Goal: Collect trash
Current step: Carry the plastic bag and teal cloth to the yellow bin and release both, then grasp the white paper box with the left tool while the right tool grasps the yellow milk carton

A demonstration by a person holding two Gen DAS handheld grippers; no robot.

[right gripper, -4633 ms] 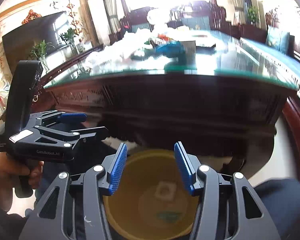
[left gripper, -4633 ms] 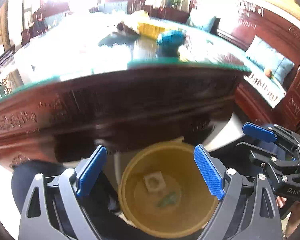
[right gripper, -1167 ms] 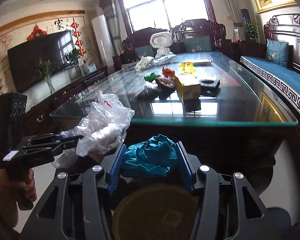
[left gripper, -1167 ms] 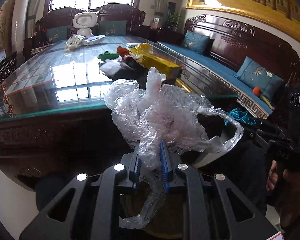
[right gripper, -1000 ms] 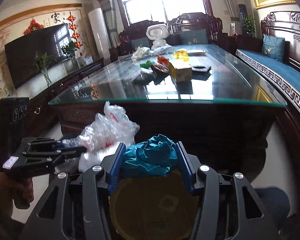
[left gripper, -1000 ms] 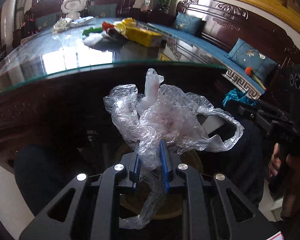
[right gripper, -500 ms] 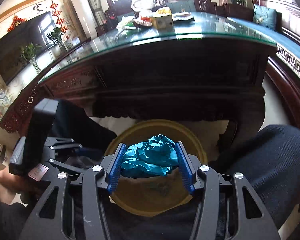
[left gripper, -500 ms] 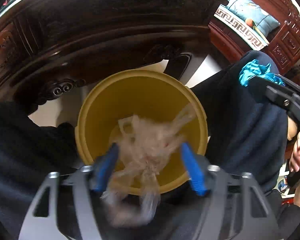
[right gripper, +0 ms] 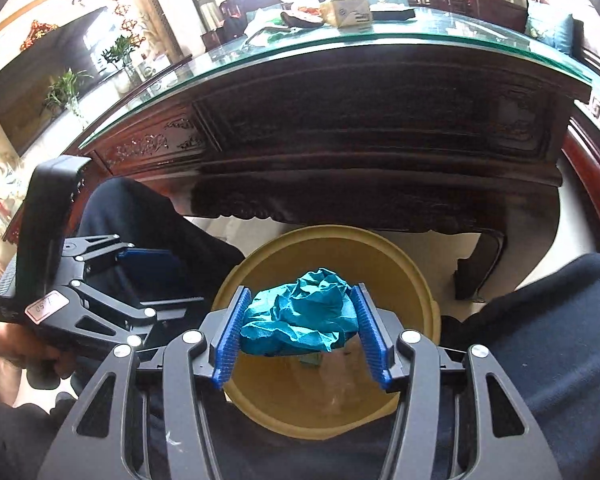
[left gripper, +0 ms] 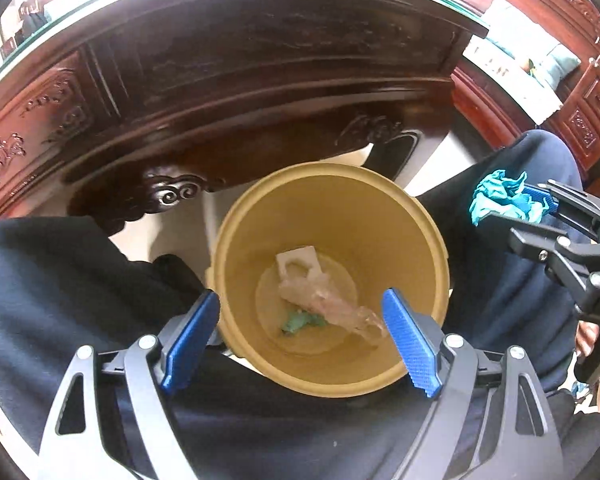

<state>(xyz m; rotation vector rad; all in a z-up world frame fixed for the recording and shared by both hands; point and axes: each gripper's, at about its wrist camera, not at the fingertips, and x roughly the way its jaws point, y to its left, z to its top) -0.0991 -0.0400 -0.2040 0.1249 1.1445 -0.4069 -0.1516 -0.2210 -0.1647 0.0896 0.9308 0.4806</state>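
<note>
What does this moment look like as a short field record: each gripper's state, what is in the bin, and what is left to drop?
left gripper: open, empty, above the yellow bin
right gripper: shut on crumpled teal paper, over the bin opening
bin contents: clear plastic bag, white foam piece, small green scrap
bin position: on the floor between the person's legs, in front of the glass-topped wooden table
left to drop: teal paper

Light: daylight, strongest far ahead of the right gripper (right gripper: 300, 330), window blown out white.
Glare: glass tabletop (right gripper: 380, 36) reflects sky.
Shadow: table underside dark.
Distortion: heavy fisheye bending, black vignette corners.
Blur: slight softness inside the bin (left gripper: 332, 208).
</note>
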